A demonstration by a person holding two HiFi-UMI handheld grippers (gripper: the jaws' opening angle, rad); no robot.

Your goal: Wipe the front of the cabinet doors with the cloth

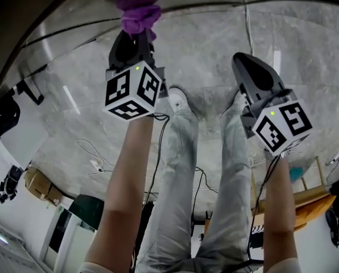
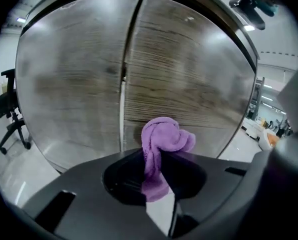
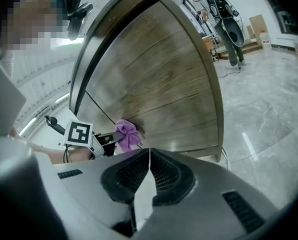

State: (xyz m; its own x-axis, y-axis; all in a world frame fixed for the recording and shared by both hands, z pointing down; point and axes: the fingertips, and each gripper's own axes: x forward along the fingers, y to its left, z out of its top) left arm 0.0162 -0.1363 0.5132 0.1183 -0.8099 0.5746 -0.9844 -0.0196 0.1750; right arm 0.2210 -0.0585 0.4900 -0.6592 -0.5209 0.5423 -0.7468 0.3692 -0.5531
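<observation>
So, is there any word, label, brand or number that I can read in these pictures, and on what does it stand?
No readable text anywhere.
The cube on the left gripper and the cube on the right gripper: only black-and-white square patterns, no letters.
The cabinet doors and the cloth: no label or print visible.

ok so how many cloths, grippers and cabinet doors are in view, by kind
purple cloth: 1
grippers: 2 (left gripper, jaws shut on the purple cloth; right gripper, jaws shut, empty)
cabinet doors: 2 (one, the other)
total: 5
</observation>
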